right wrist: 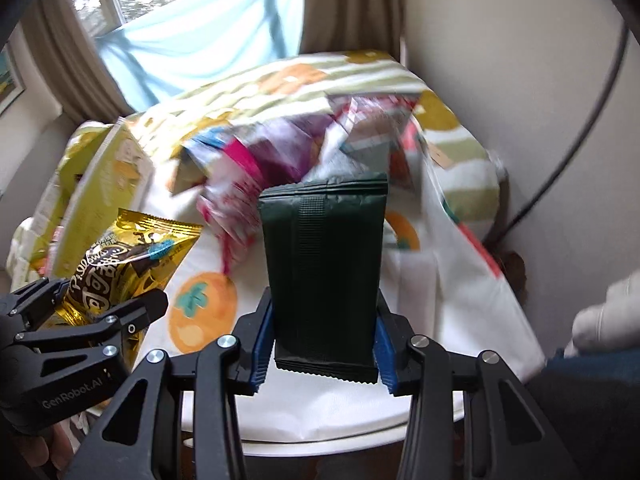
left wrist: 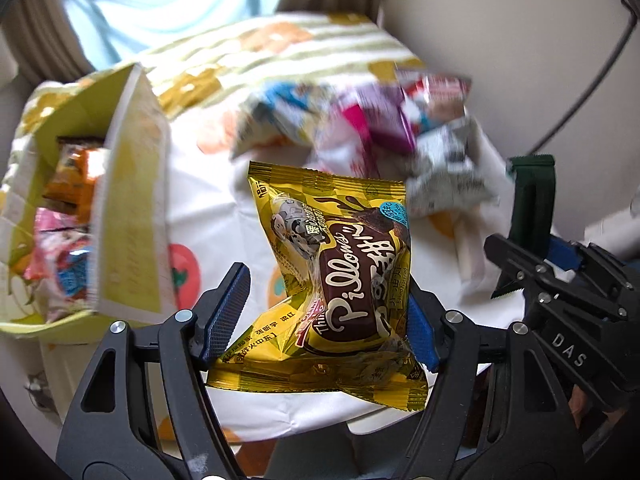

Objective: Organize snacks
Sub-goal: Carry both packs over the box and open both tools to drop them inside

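My left gripper [left wrist: 320,312] is shut on a yellow Pillows snack packet [left wrist: 332,272], held above the table near its front edge; the packet also shows in the right wrist view [right wrist: 124,264]. My right gripper [right wrist: 324,344] is shut on a dark green packet [right wrist: 324,276], held upright; that packet also shows at the right of the left wrist view [left wrist: 532,200]. A yellow-green cardboard box [left wrist: 128,216] stands open at the left with several snack packets inside. A pile of loose snack packets [left wrist: 360,124] lies at the back of the table.
The table has a white cloth [right wrist: 460,280] printed with orange fruit and green stripes. A wall and a black cable [right wrist: 580,140] are on the right. Curtains and a window [right wrist: 180,20] are behind the table.
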Demonstrator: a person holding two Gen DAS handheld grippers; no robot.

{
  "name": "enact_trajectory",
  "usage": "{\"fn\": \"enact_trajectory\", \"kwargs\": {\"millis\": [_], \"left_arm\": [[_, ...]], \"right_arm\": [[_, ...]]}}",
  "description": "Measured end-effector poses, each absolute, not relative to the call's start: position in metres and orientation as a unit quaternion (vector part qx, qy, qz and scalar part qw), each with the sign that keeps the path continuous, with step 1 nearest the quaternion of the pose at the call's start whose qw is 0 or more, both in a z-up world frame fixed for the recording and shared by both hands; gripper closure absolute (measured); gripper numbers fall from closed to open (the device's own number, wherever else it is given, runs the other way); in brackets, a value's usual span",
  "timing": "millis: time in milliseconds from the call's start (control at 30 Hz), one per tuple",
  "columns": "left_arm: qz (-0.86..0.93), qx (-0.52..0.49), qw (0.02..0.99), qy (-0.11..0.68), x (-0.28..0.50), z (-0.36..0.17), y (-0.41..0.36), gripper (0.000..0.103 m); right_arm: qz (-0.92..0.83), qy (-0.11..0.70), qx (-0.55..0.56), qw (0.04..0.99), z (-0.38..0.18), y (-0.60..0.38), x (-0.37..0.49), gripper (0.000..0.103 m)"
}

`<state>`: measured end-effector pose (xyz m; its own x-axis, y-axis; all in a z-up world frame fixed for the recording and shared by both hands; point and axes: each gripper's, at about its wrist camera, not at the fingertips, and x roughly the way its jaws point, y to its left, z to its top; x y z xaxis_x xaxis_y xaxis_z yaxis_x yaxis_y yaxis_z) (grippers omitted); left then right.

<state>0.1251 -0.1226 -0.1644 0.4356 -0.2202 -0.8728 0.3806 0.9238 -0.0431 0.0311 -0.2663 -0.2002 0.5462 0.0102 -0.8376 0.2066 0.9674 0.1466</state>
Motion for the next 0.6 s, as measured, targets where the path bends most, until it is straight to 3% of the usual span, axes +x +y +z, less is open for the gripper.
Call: {"fn": "enact_trajectory", "kwargs": {"millis": [267, 600], "left_arm": [[-0.133, 0.014, 0.888, 0.441, 0.12, -0.101, -0.074, 0.034], [-0.041, -0.025, 0.91, 0.413, 0.137, -0.07, 0.038, 0.034]], "right_arm": [[0.042, 0.428, 0.069, 0.9, -0.145, -0.231, 0.052, 0.063], [0.17, 0.389, 0.028, 0.905, -0.092, -0.136, 0.089, 0.063]]}}
